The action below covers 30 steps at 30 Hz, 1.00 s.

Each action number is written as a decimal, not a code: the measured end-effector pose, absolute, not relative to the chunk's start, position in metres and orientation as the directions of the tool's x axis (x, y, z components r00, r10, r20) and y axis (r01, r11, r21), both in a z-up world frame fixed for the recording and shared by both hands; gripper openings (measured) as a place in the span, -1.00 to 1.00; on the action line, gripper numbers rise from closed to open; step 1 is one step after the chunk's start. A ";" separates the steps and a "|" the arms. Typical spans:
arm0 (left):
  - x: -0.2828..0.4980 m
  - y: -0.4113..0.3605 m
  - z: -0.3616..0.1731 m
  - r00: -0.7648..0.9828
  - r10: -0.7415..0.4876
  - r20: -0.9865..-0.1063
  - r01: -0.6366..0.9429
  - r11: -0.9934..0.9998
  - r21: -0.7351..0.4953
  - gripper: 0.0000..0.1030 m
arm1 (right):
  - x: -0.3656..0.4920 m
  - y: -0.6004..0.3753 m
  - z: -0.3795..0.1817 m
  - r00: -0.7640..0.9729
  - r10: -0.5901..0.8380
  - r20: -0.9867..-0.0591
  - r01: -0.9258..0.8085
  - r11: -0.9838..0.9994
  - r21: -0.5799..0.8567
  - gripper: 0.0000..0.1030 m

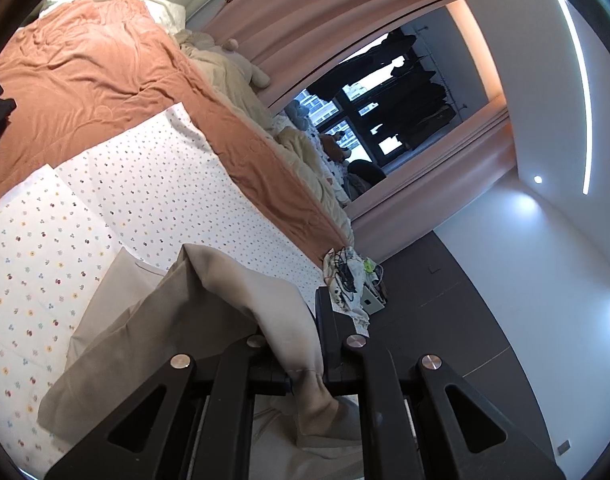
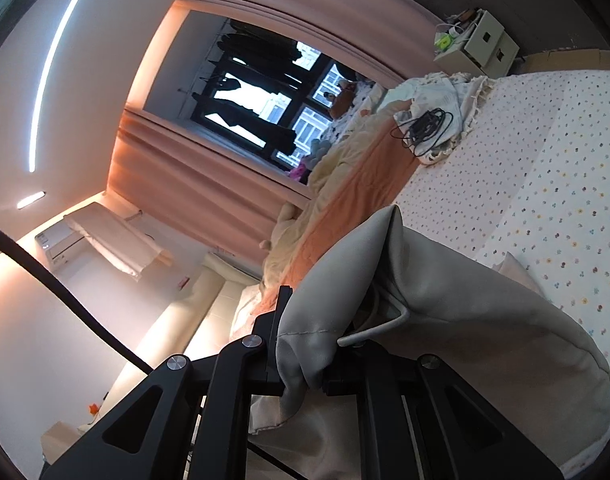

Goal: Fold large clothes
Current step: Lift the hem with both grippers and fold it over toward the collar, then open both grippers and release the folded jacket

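Left gripper [image 1: 305, 364]: black two-finger tool, jaws nearly closed, pinching a bunched edge of the beige-grey cloth garment [image 1: 145, 340].
Right gripper [image 2: 305, 360]: same black build, jaws likewise narrow, clamped on another bunched edge of the garment [image 2: 465, 312].
Garment position: hung between the two grippers, lifted at both held edges; its lower part draped down onto the white quilt with small flower print [image 1: 153, 184]. A pale cord [image 2: 381, 330] lay against the fabric beside the right gripper, possibly a drawstring; view was too warped to be sure.
Bed: rumpled terracotta-orange sheet [image 1: 85, 72] lay beyond the quilt, touching its far edge.
Quilt corner: tangle of black cables [image 2: 423, 128] rested on a crumpled white cloth.
Background: pink curtains [image 2: 209, 184] framed a dark window.
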State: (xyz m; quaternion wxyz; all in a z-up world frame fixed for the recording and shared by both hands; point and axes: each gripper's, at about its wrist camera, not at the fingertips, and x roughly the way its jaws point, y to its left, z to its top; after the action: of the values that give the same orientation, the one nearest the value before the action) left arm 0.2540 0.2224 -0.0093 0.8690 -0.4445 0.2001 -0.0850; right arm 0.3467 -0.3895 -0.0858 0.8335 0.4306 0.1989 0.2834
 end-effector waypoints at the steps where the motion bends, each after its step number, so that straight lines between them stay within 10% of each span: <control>1: 0.261 0.225 -0.016 0.902 -0.328 -0.281 -0.039 0.584 -0.811 -0.79 | 0.350 -0.388 -0.086 0.760 0.643 -0.095 -0.293 0.469 0.833 -0.85; 23: 0.373 0.238 -0.169 0.786 -0.347 -0.511 -0.341 0.446 -0.827 -0.74 | 0.391 -0.335 -0.128 0.715 0.578 -0.392 0.025 0.540 0.841 -0.66; 27: 0.377 0.233 -0.175 0.766 -0.388 -0.513 -0.346 0.424 -0.837 -0.22 | 0.376 -0.326 -0.118 0.713 0.584 -0.388 0.014 0.541 0.841 0.61; 30: 0.367 0.227 -0.170 0.785 -0.395 -0.476 -0.310 0.416 -0.855 0.79 | 0.358 -0.319 -0.107 0.715 0.568 -0.408 0.011 0.575 0.818 0.61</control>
State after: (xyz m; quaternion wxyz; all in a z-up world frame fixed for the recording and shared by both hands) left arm 0.3672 0.2265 -0.1702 0.7754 -0.5398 0.3264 -0.0276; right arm 0.3583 -0.3188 -0.1066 0.8208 0.4286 0.3374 0.1696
